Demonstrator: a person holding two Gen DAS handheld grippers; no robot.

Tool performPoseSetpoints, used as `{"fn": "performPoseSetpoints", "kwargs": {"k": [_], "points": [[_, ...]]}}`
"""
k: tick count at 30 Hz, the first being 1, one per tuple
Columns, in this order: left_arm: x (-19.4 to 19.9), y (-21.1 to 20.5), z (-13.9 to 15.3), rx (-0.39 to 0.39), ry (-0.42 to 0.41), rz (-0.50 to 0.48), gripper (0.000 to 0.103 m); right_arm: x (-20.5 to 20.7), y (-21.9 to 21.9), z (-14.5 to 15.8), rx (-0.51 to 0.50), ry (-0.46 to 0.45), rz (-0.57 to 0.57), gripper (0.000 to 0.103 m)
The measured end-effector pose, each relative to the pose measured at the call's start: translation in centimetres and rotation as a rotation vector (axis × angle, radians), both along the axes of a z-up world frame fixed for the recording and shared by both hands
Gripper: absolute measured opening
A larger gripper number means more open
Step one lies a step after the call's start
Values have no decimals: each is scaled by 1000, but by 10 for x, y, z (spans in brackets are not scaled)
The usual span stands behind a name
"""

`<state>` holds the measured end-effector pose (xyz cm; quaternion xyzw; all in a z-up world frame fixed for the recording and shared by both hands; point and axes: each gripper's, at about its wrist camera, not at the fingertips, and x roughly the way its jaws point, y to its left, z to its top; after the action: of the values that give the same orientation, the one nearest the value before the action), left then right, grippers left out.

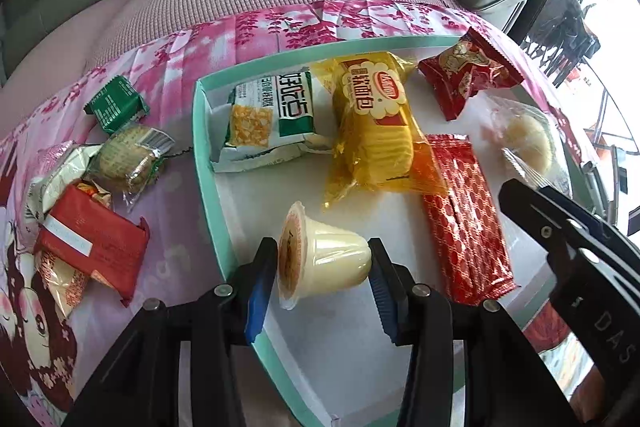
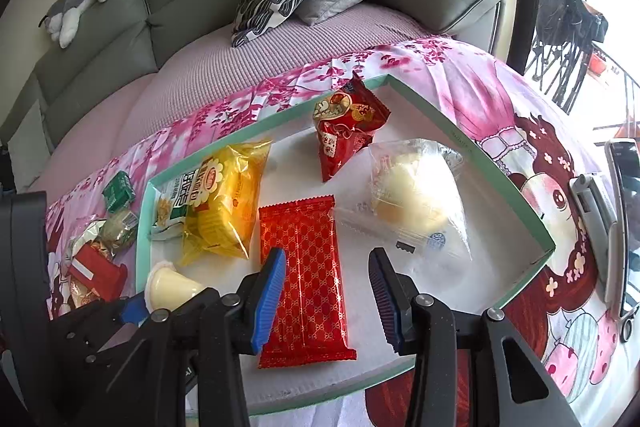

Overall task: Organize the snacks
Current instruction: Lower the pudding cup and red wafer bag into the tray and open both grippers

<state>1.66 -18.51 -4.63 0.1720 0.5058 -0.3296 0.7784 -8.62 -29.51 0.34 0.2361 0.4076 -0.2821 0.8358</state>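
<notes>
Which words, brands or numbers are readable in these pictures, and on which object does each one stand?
"DAS": white letters on the right gripper, seen in the left wrist view.
"软面包": red characters on the yellow bread packet; the brand in its red oval is too blurred to read.
"好吃点": large characters on the green and white cracker packet, upside down; its small print is unreadable.
Red snack bag, green packet, jelly cup lid: print too small.
</notes>
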Motion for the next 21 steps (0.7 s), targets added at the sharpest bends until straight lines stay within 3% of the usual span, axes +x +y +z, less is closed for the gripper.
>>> {"fn": "performPoseSetpoints", "kwargs": {"k": [11,16,21], "points": [[17,14,2,-1,-11,59,48,4,3,1,7,3,25,46],[16,13,3,-15,26,60,48,7,5,1,5,10,36,50],[14,15,15,-48,55,53,57,6,8,8,-9,-10,42,54]]}}
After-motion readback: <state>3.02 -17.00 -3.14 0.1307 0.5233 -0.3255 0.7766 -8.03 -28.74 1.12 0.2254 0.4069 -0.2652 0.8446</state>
